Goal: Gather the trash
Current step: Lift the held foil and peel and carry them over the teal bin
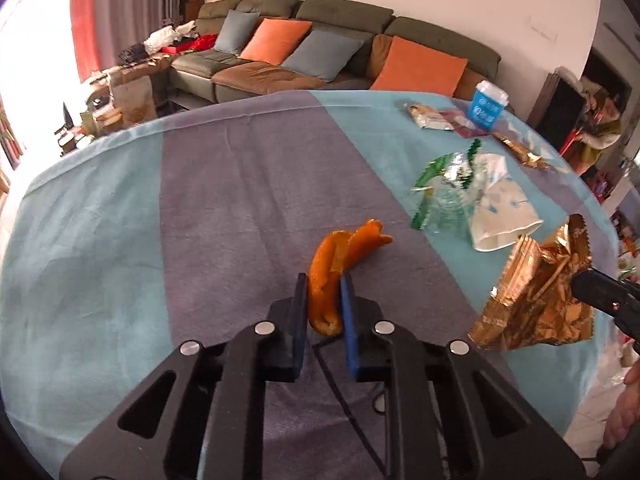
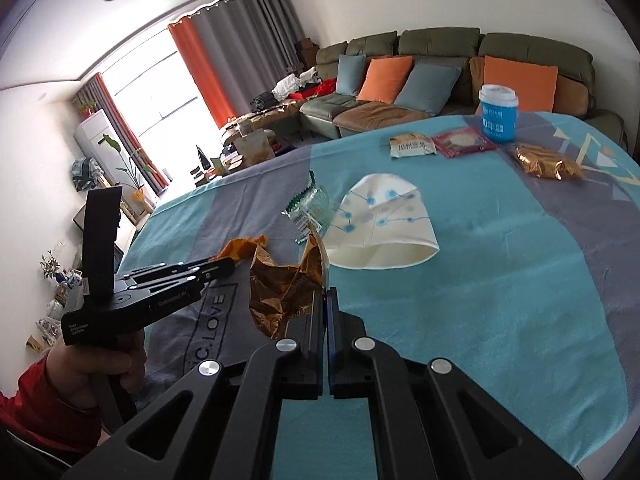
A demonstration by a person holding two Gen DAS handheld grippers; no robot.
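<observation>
- Trash is spread over our table with the blue and grey cloth [image 1: 100, 220], and we have only just begun picking it up.
- Our left gripper [image 1: 324, 292] is squeezed onto a piece of orange peel [image 1: 340, 256]. The peel sits between the two pads, down low by the cloth.
- Our right gripper [image 2: 325, 300] is pinched tight on the edge of a crinkly gold wrapper [image 2: 284, 288], and the wrapper hangs off the table.
- So two bits of trash are in our grip. We cannot see a bin or bag to put them in.
- A lot is left on the cloth: a squashed paper cup [image 2: 384, 228], a shiny green and silver wrapper [image 1: 444, 188] just beside it, a cream packet [image 2: 412, 146], a red packet [image 2: 462, 142] and another gold wrapper [image 2: 544, 164] farther back.
- A blue cup with a lid [image 2: 498, 114] stands at the far edge, and we cannot tell if it is trash.
</observation>
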